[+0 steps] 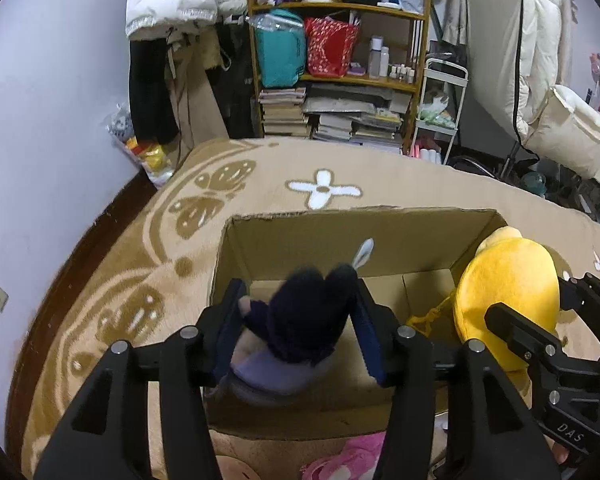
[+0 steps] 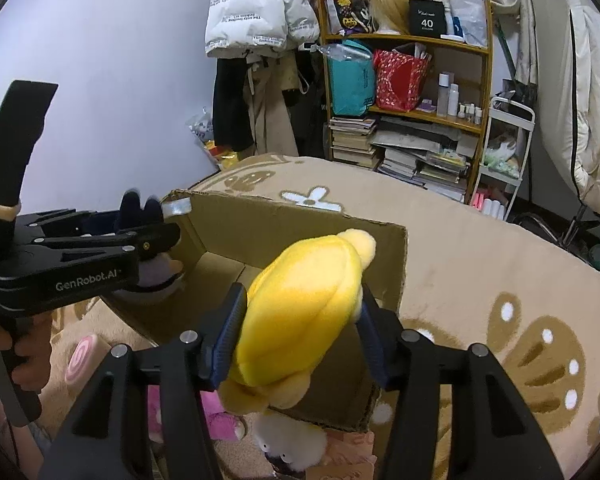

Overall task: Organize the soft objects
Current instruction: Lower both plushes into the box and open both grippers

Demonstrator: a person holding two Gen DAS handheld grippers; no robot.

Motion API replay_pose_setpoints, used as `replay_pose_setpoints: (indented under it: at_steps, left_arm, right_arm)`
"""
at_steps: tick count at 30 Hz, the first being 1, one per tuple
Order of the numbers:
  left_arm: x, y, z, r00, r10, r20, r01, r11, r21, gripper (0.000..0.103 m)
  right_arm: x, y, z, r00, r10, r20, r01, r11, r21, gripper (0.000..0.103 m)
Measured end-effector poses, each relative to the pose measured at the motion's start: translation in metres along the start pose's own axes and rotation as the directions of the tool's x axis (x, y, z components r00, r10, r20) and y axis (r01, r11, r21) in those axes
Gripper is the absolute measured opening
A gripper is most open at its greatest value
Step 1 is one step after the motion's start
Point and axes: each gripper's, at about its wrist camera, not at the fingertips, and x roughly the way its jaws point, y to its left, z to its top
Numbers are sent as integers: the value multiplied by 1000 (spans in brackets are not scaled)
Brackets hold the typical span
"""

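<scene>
An open cardboard box [image 1: 360,214] [image 2: 300,216] stands on a tan blanket. My left gripper [image 1: 298,286] [image 2: 160,236] hangs over the box's left half with a dark-haired doll in a lilac dress [image 1: 300,320] [image 2: 140,208] between its jaws. The doll is blurred and looks loose, and the pads do not seem to press it. My right gripper [image 2: 302,294] [image 1: 540,300] is shut on a yellow plush [image 2: 300,312] [image 1: 508,280], which hangs tilted over the box's right end.
A pink plush [image 1: 356,456] [image 2: 216,416], a white fluffy toy [image 2: 288,440] and a pink swirl toy [image 2: 82,356] lie in front of the box. The blanket [image 1: 120,280] covers the surface. A crowded shelf [image 1: 340,60] and hanging coats stand behind. A hand [image 2: 24,352] holds the left gripper's handle.
</scene>
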Motion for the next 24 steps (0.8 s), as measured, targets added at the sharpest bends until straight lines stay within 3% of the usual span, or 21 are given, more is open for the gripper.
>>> replay_pose_setpoints:
  at_steps: [5,9,15,19,24]
  left_arm:
    - [3,7,-3,1000,4,-1,-4,1000,-25,57]
    - [-3,10,-3,1000,23,14,-23,999,-30,74]
    - [-18,15,-2,997,67,30,-67,998,-22,89]
    - [-30,19,-3,995,94,34,-93,995,-27,91]
    - [-52,27,-10,991,125,50,-123,992,-37,99]
  right_arm:
    - [5,0,1,1000,1,-15,-1,1000,10,60]
    - [4,1,1,1000,-8,-16,8,1000,8,65]
    - [-8,-1,1,1000,3,6,-3,1000,29,91]
    - [-20,0,3,1000,3,20,-3,999,36,100]
    - [-36,-2,3,999,8,31,-10,998,69,100]
